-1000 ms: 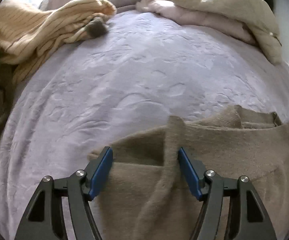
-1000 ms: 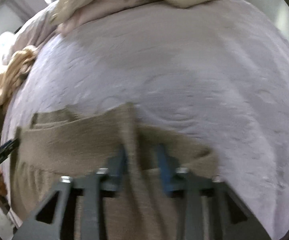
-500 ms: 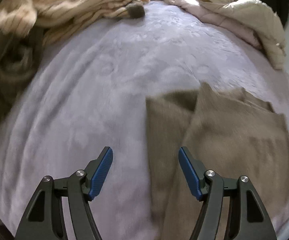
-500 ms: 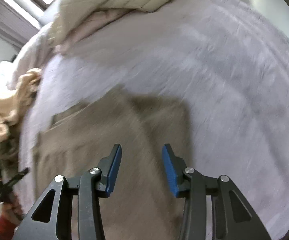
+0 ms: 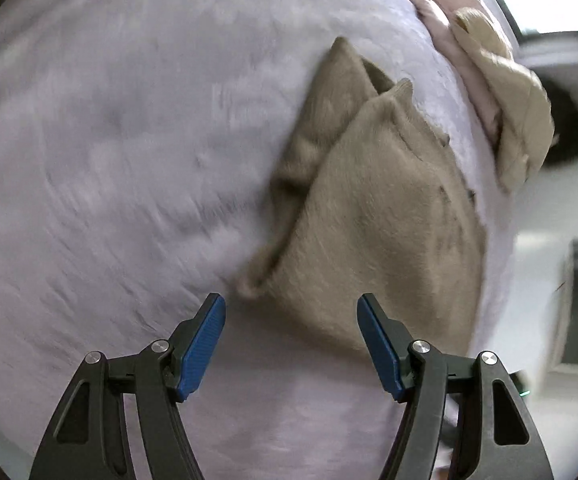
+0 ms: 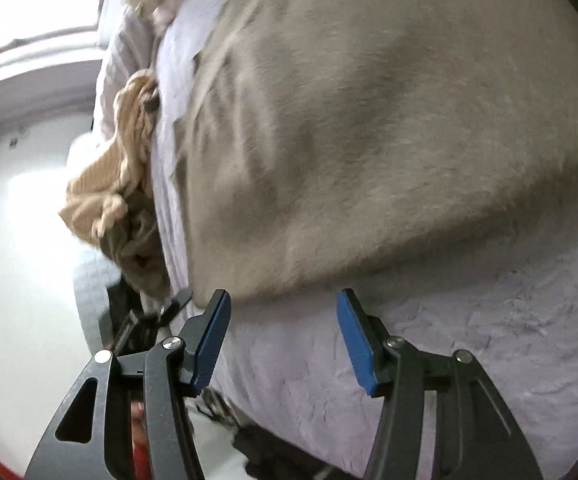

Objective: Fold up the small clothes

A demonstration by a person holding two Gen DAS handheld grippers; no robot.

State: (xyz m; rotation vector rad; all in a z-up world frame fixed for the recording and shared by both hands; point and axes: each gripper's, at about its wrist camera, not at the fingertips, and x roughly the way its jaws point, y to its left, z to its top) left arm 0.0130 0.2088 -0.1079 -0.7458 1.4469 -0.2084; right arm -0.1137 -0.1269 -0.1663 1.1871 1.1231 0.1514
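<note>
Fuzzy tan garment point(image 5: 373, 208) lies folded on the embossed lilac bedspread point(image 5: 109, 160), left gripper point(image 5: 291, 340) and right gripper point(image 6: 283, 332) both spread empty; only the right view shows the knit sweater heap point(image 6: 109, 176).

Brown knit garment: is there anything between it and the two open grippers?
Nothing visible. The brown knit garment lies on the lilac bedspread, just ahead of the open left gripper and the open right gripper.

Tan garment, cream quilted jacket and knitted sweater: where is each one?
Tan garment point(image 5: 377, 216): left wrist view, middle of its top folded layer.
Cream quilted jacket point(image 5: 525, 120): left wrist view, its hanging lower part.
Knitted sweater point(image 6: 129, 152): right wrist view, its ribbed bunch.
</note>
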